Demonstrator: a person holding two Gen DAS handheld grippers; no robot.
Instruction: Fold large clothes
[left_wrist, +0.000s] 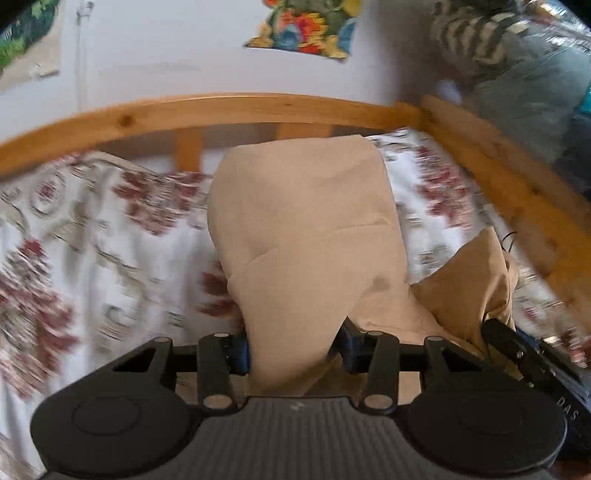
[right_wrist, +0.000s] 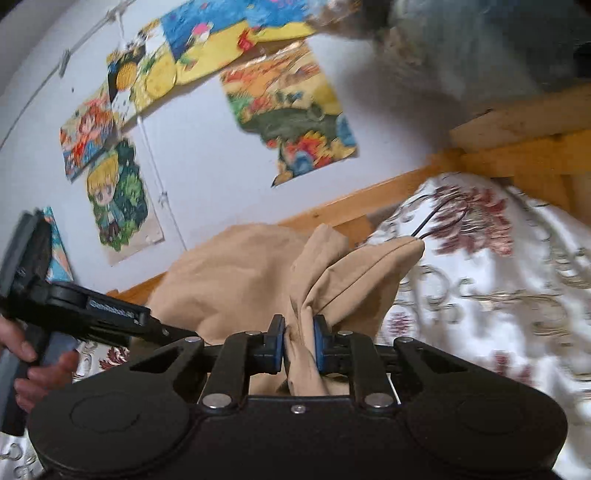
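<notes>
The beige garment (left_wrist: 310, 229) lies on the bed, over a white bedspread (left_wrist: 92, 236) with dark red flower patterns, and part of it is raised from the bed by both tools. In the left wrist view, the left gripper (left_wrist: 295, 349) has a thick fold of the cloth between its two blue pads (left_wrist: 242, 352); the jaws stand about half apart and the fabric fills the gap, so it is holding the garment. In the right wrist view, the right gripper (right_wrist: 299, 349) is nearly closed and pinches a bunched, seamed part of the same garment (right_wrist: 343, 280). A thin dark cord (right_wrist: 430, 219) comes out near the tip of that part.

The left tool appears at the left side of the right wrist view, with a hand (right_wrist: 33, 365) of the person around its handle. The right tool shows at the lower right of the left wrist view, and on its body I can read the letters "DAS" (left_wrist: 567, 408); the rest is hidden.

Behind the bed stand a wooden bed frame (left_wrist: 229, 107) and a white wall with colourful cartoon posters (right_wrist: 291, 110). No writing on them is readable, because they are blurred.
</notes>
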